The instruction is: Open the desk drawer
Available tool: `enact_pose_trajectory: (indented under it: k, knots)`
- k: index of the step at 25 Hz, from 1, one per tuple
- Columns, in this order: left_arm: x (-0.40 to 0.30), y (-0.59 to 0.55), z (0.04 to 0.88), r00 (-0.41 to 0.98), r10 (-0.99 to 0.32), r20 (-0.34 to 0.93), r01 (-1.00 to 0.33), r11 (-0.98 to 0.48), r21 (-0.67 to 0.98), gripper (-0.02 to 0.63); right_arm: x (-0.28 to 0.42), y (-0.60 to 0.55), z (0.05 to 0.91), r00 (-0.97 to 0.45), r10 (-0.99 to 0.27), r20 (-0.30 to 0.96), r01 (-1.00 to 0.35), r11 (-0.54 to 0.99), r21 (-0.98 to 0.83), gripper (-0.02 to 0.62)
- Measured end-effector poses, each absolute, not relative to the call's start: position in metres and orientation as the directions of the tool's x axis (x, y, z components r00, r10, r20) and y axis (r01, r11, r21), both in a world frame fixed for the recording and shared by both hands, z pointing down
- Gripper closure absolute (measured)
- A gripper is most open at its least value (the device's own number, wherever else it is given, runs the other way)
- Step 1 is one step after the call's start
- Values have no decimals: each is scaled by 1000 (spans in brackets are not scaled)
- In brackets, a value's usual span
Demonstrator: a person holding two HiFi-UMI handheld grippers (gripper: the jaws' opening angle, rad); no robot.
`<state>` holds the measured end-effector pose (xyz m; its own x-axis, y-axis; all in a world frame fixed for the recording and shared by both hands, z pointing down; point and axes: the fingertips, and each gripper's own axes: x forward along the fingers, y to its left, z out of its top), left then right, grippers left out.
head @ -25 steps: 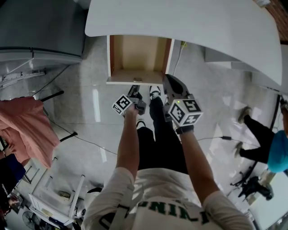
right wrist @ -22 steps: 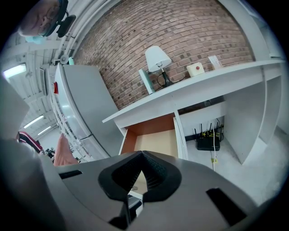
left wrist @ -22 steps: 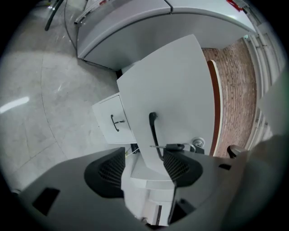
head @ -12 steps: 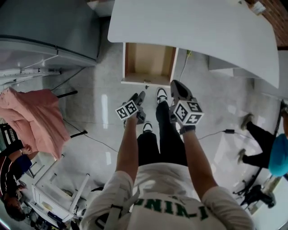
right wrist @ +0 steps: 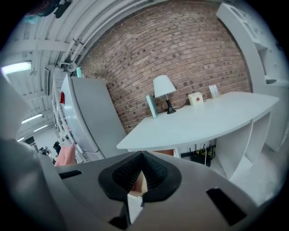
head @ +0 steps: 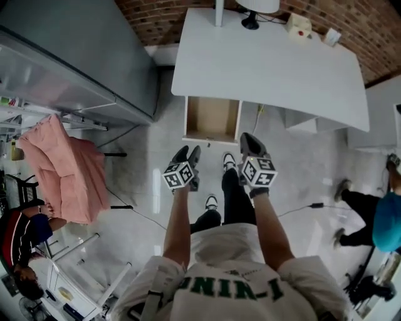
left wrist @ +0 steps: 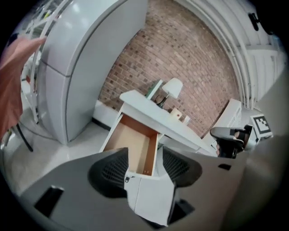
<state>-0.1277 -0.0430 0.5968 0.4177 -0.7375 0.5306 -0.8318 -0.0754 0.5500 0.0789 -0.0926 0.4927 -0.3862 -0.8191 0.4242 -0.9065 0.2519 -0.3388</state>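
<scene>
As the drawer (head: pixel 212 119) at 12 o'clock stands open, left gripper (head: pixel 188 152), fingers parted, and right gripper (head: pixel 248 141), fingers together, hang clear, empty.

In the head view the back of the drawer (head: pixel 212 118) lies under the table (head: pixel 269 69), so its depth cannot be told. The lamp (head: pixel 257 5) is cut off by the top edge. A box (head: pixel 299 24) and a card (head: pixel 331 36) on the table are too small to identify. In the right gripper view the fingers (right wrist: pixel 156 176) cover nearly all the drawer; only a thin strip of wood shows. In the left gripper view the fingers (left wrist: pixel 109 173) hide the sides of the drawer front.
</scene>
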Motion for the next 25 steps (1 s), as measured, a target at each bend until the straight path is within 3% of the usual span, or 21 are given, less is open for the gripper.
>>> enact_pose_trajectory:
  k: [12, 22, 25]
  knots:
    - [-121, -49, 366, 352, -892, 282, -928, -292, 233, 459, 67, -58, 345, -391, -892, 229, -914, 347, -210, 594]
    - [-135, -18, 295, 332, -929, 165, -941, -314, 125, 596, 57, -35, 287, -359, -925, 124, -929, 342, -140, 594]
    - [-136, -17, 286, 336, -931, 146, -940, -322, 110, 604, 56, -32, 283, -340, -932, 122, -938, 326, -120, 594]
